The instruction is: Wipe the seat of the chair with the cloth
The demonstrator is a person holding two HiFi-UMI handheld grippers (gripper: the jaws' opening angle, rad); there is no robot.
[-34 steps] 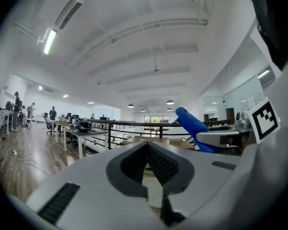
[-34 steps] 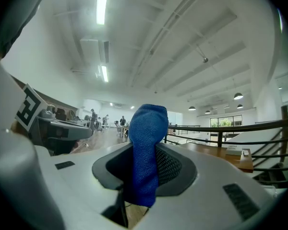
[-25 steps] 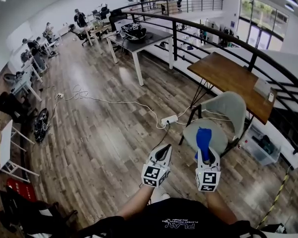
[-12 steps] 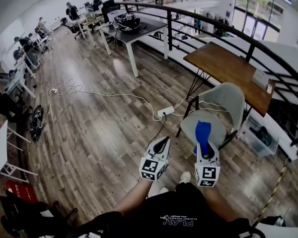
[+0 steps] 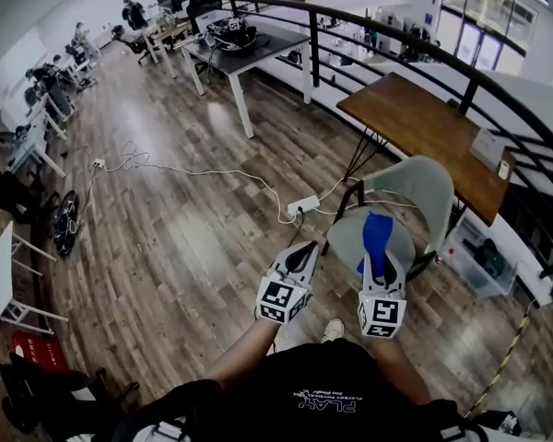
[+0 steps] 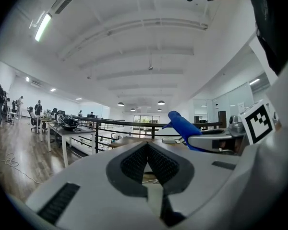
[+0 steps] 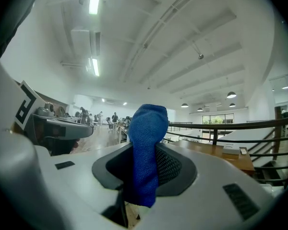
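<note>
A grey shell chair with a round seat stands on the wood floor just ahead of me. My right gripper hovers over the seat's near edge, shut on a blue cloth that sticks up and forward out of its jaws; the blue cloth fills the jaws in the right gripper view. My left gripper hangs to the left of the chair, shut with nothing in it. In the left gripper view the closed jaws point level, and the cloth shows at the right.
A wooden table stands right behind the chair, against a black railing. A white power strip and cables lie on the floor left of the chair. A clear storage box sits to the right. People work at desks far off.
I have stepped closer to the chair; both grippers have moved slightly forward, and the right one with the cloth now reaches over the seat's near edge.
</note>
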